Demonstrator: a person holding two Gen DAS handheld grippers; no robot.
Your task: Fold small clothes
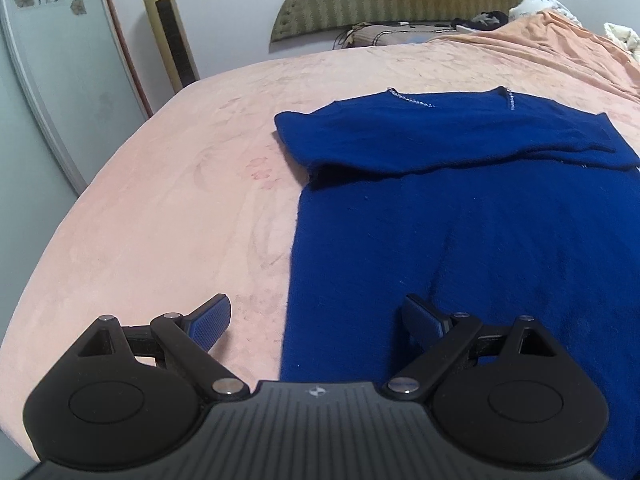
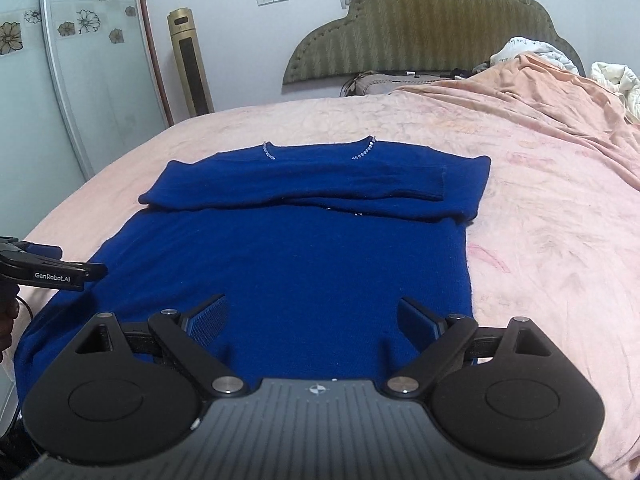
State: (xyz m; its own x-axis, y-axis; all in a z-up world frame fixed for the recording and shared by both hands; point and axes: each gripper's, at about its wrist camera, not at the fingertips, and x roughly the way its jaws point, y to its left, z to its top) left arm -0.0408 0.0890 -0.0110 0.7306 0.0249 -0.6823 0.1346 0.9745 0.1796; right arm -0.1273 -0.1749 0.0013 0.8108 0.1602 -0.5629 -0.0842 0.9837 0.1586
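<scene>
Pink bed (image 2: 520,208), blue sweater (image 2: 304,256) lengthwise, neckline toward headboard (image 2: 432,36)

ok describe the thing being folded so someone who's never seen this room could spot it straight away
Look at the wide bed under the pink bedspread, below the green padded headboard. Flat in its middle lies the blue sweater, sleeves folded across its chest. It is the only dark blue thing there, with sparkly beads along its neckline.

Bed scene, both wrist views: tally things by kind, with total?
Blue sweater: 1
Grippers: 2, left gripper, right gripper, both open and empty
Gold tower fan: 1
Headboard: 1
Pink bed cover: 1
Total: 6
</scene>
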